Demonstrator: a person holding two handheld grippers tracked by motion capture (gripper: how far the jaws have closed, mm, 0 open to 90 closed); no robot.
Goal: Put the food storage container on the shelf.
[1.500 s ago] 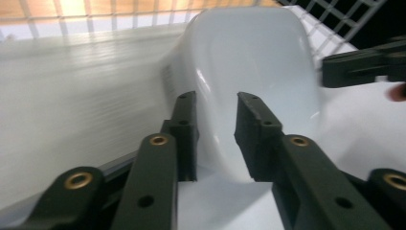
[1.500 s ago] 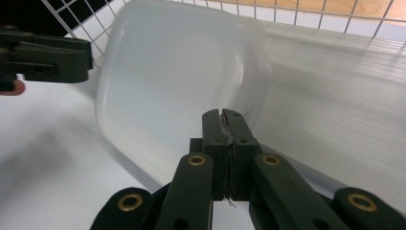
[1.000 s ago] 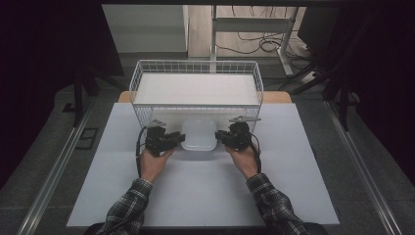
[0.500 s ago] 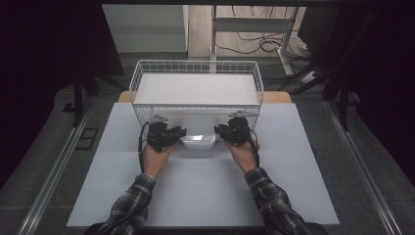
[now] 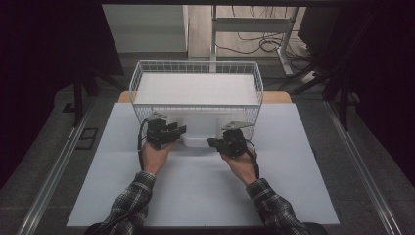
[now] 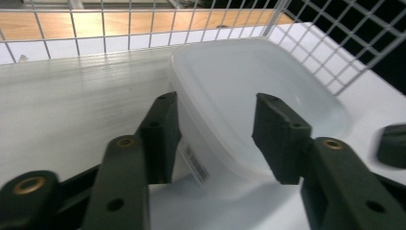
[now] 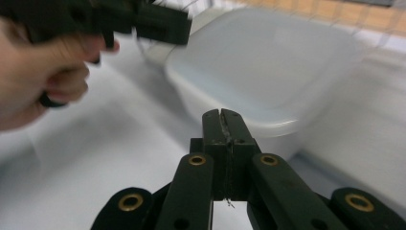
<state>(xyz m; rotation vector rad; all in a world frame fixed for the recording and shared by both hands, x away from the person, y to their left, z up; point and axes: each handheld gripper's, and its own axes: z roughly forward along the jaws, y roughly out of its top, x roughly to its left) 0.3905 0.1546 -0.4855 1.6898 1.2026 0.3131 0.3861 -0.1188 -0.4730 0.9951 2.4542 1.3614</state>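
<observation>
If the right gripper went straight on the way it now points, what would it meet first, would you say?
Most likely the translucent plastic container: the right gripper, its jaws pressed together, points at the container's near wall just below the rim, though the gap is hard to judge.

Both grippers, left [image 5: 180, 130] and right [image 5: 213, 142], flanked a white tub [image 5: 197, 140] against the wire basket [image 5: 195, 108] on the tabletop [image 5: 195, 196].

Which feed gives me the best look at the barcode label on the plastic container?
Left gripper view: the barcode label sits on the translucent container's near wall, just beside the left gripper's open jaws. The right gripper view shows the container blurred, no label readable. The high view shows it small against the wire basket.
</observation>
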